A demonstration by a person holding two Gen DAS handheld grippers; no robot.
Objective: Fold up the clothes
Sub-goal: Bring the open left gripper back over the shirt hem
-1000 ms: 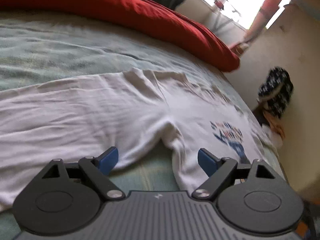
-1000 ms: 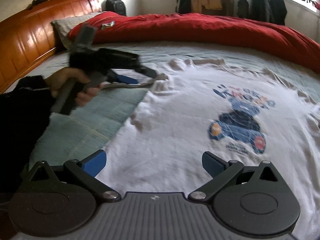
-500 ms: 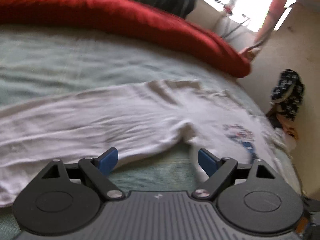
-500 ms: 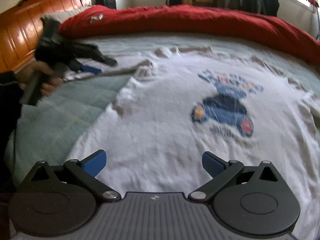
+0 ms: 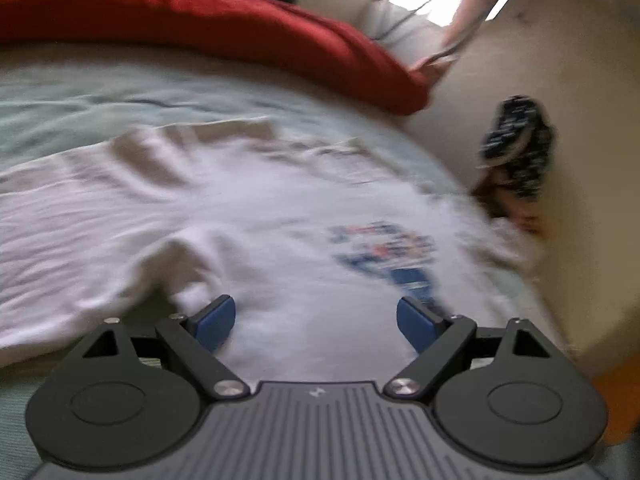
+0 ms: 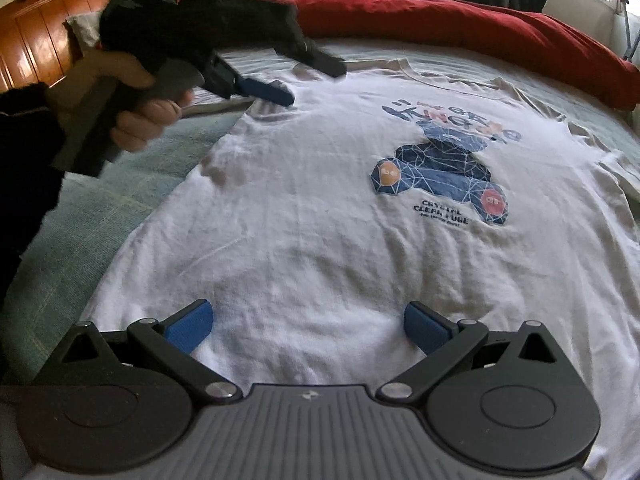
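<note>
Swung from the bare sheet back over the white T-shirt lying flat, print up, on the bed: left tool gaping empty beside its sleeve, right tool likewise at the hem, sleeve-fold probably next.

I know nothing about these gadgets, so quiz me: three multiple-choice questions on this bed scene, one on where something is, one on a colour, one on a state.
1. Where does the white T-shirt lie?
A. spread flat on the bed
B. hung on a chair
C. stuffed in a basket

2. What colour is the duvet bunched along the far side of the bed?
A. yellow
B. red
C. purple

3. How do the right gripper jaws stand?
A. shut on the shirt
B. shut on nothing
C. open, pads apart

Answers:
1 A, the shirt is laid out print-side up on the green sheet.
2 B, it is plainly red.
3 C, white fabric shows between the blue pads.
</note>
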